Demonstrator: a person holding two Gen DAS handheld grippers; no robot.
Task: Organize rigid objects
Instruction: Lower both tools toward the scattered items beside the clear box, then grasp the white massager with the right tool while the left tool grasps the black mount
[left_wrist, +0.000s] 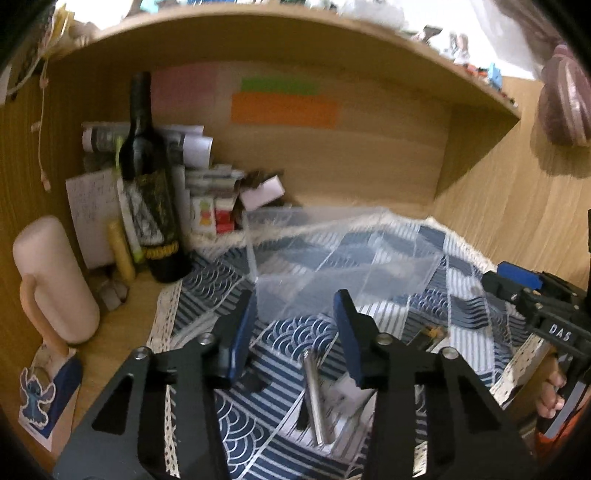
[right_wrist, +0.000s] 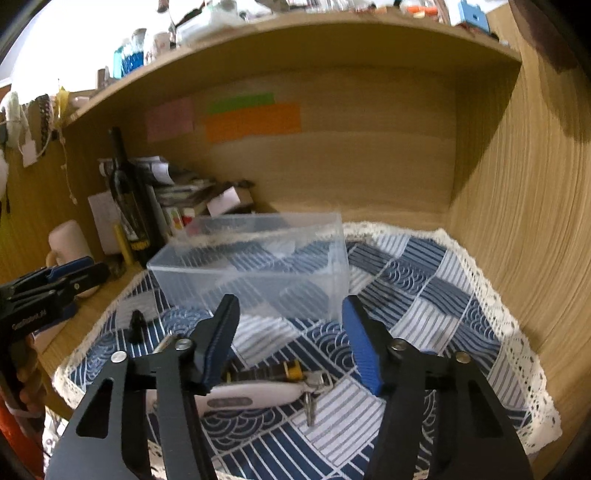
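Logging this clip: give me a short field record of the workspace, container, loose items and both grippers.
surface: patterned blue and white cloth on a wooden desk
container: clear plastic box, looks empty
loose items: metal rod; white nail clipper with keys; small black piece
left gripper: open, nothing between jaws, above rod
right gripper: open, nothing held, above clipper
background: dark bottle

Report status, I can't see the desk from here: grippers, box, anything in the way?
Left gripper and right gripper open, nothing between pads. Clear box empty on cloth. Metal rod, white tool loose ahead. Path clear.
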